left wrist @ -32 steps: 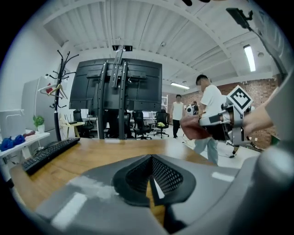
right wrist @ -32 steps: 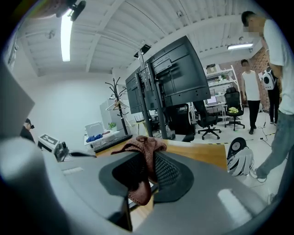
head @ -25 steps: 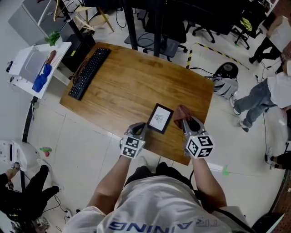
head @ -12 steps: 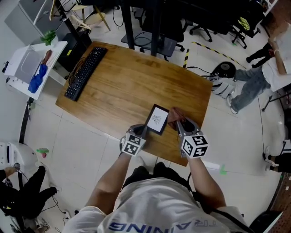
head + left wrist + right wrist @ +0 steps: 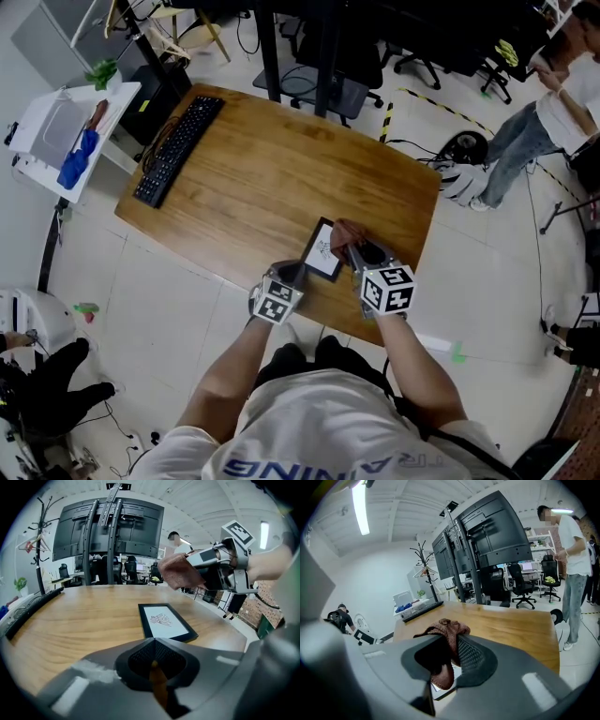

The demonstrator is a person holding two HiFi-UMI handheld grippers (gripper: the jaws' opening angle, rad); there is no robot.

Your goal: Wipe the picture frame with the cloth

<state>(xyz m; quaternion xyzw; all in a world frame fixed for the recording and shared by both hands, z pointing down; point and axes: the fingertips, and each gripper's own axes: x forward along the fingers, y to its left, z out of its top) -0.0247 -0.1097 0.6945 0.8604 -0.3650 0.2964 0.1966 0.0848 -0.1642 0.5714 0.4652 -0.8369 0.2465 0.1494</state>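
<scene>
A black picture frame with a white print lies flat on the wooden table near its front edge; it also shows in the left gripper view. My right gripper is shut on a brown cloth and holds it over the frame's right side. The cloth bunches between the right jaws, with a white corner of the frame below it. My left gripper sits just in front of the frame's near left corner, jaws closed with nothing in them. The right gripper and cloth hang above the frame in the left gripper view.
A black keyboard lies along the table's far left edge. A small white side table with blue items stands to the left. Office chairs and a monitor stand are behind the table. A person stands at the right.
My right gripper has carried the cloth leftward from beside the frame to over the frame's right edge. The left gripper has hardly moved. The person at the right walked further off.
</scene>
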